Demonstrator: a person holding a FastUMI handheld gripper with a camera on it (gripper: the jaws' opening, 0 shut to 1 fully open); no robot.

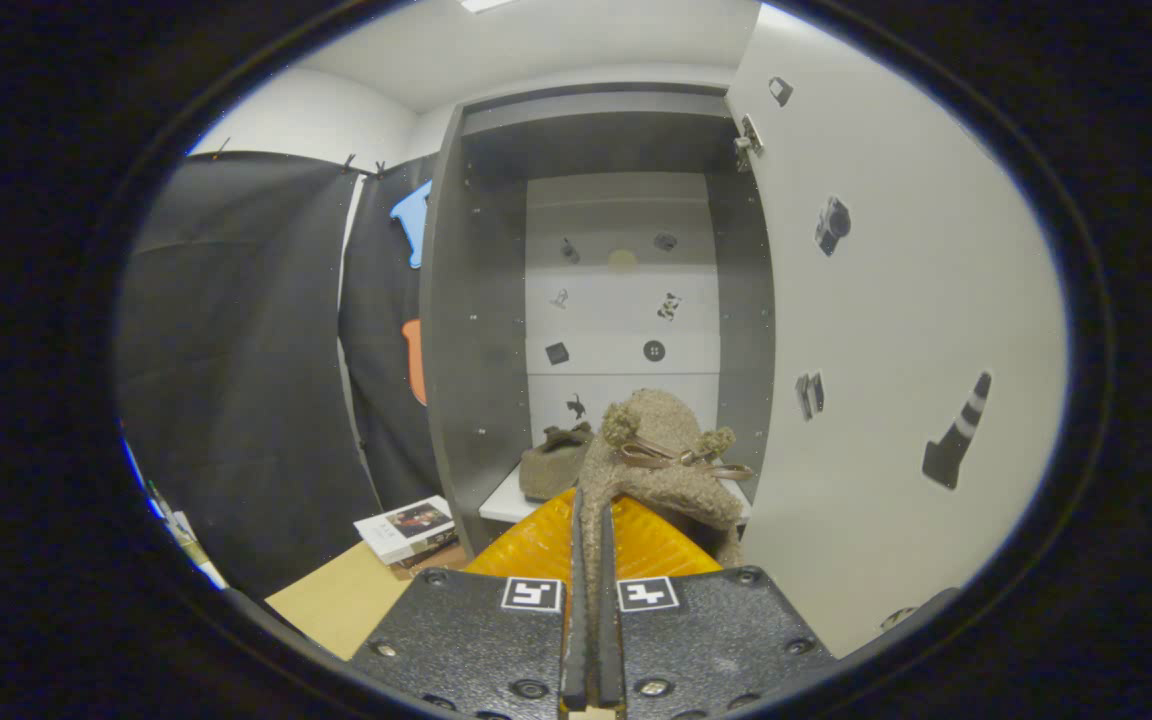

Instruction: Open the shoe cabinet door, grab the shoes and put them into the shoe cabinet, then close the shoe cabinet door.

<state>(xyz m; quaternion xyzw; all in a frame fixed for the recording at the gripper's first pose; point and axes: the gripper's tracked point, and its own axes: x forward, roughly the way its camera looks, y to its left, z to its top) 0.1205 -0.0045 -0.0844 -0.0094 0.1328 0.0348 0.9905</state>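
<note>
Claw (pixel 591 545) fingers are pinched together on the fuzzy shoe's (pixel 658 460) collar, holding it just ahead of them at the open shoe cabinet's (pixel 456 330) mouth. Its hanging toe could catch the shelf (pixel 501 505) edge, or nudge the other shoe (pixel 553 465) already inside.

white walls and ceiling, black cloth (pixel 236 380) hanging, books (pixel 406 528) on tan floor (pixel 336 600).
</note>
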